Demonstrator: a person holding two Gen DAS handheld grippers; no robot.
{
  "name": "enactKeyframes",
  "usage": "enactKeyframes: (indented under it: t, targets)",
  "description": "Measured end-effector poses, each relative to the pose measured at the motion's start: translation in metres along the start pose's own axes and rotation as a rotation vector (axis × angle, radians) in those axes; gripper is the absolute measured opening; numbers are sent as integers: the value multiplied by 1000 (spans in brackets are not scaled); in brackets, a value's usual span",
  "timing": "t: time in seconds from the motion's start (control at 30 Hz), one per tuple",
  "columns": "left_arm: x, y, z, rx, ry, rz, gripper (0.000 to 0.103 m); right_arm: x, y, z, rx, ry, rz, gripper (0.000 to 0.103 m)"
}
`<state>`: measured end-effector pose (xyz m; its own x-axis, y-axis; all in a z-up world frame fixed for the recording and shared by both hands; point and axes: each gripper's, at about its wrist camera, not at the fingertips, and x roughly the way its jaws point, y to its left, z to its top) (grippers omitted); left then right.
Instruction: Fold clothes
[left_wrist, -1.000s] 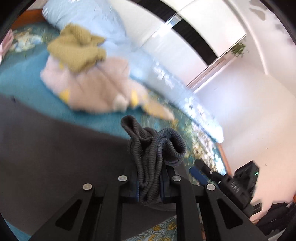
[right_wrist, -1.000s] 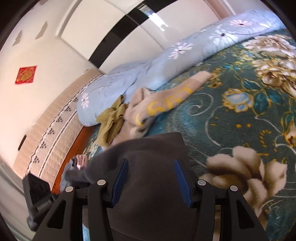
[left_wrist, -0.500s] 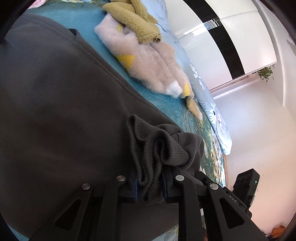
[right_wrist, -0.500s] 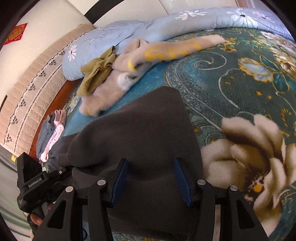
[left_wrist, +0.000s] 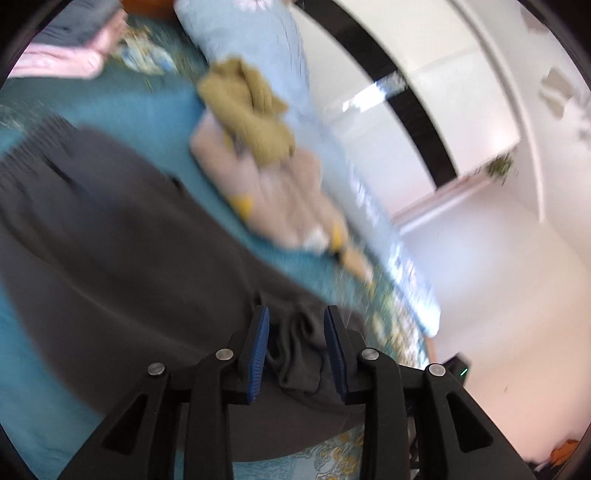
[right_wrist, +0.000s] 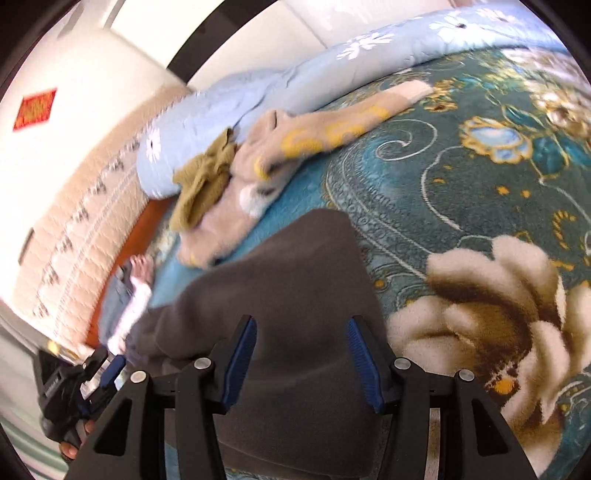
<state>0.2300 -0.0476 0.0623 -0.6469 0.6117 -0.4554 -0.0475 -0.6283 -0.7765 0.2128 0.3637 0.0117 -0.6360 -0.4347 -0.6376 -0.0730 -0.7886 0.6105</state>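
Note:
A dark grey sweatshirt (left_wrist: 122, 258) lies spread on the teal floral blanket (right_wrist: 461, 206). In the left wrist view my left gripper (left_wrist: 296, 345) is low over the garment's near edge. Its jaws are opening, and the bunched ribbed cuff (left_wrist: 295, 354) sags loose between the blue pads without being pressed. In the right wrist view my right gripper (right_wrist: 301, 356) hovers open over the sweatshirt (right_wrist: 295, 280), fingers astride the flat cloth and gripping nothing. The left gripper (right_wrist: 107, 369) also shows at that view's lower left, held by a hand.
A beige fluffy garment with yellow lettering (right_wrist: 295, 147) and an olive knit (right_wrist: 203, 184) are heaped against a rolled light blue floral duvet (right_wrist: 332, 70). Folded pink and grey clothes (left_wrist: 66, 48) are stacked by the headboard. Bare blanket stretches to the right of the sweatshirt.
The left gripper's jaws have spread and the ribbed cuff, clamped before, has dropped loose between them. The left gripper has swung sideways. The right gripper sank a little over the sweatshirt.

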Motion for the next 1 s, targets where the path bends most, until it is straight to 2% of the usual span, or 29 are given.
enactKeyframes:
  t: [0.1,0.23,0.27,0.33,0.4,0.53,0.7,0.8,0.9,1.0]
  targets:
    - [-43,26,17,-72,-113,10,34,-8,0,2,5,-42,45,56]
    - [-84,62,30,-159,-247,54,44,-11,9,2,-39,-86,22,55]
    - [-93,70,33,-178,-275,71,49,-11,8,2,-38,-86,14,55]
    - [-108,91,34,-213,-299,138,50,-10,7,2,-30,-86,-4,55]
    - [-121,113,31,-261,-308,180,51,-9,4,2,-19,-84,-18,55]
    - [-123,147,23,-342,-298,199,52,-6,-2,3,4,-74,-45,55]
    - [-86,169,20,-444,-200,91,56,-3,-3,2,-1,-71,-58,55]
    - [-73,168,22,-436,-189,106,56,-3,-4,2,3,-70,-63,55]
    - [-67,165,30,-423,-195,84,56,-2,-6,2,11,-67,-61,55]
    - [-51,161,38,-380,-166,124,55,-1,-6,2,8,-64,-63,55]
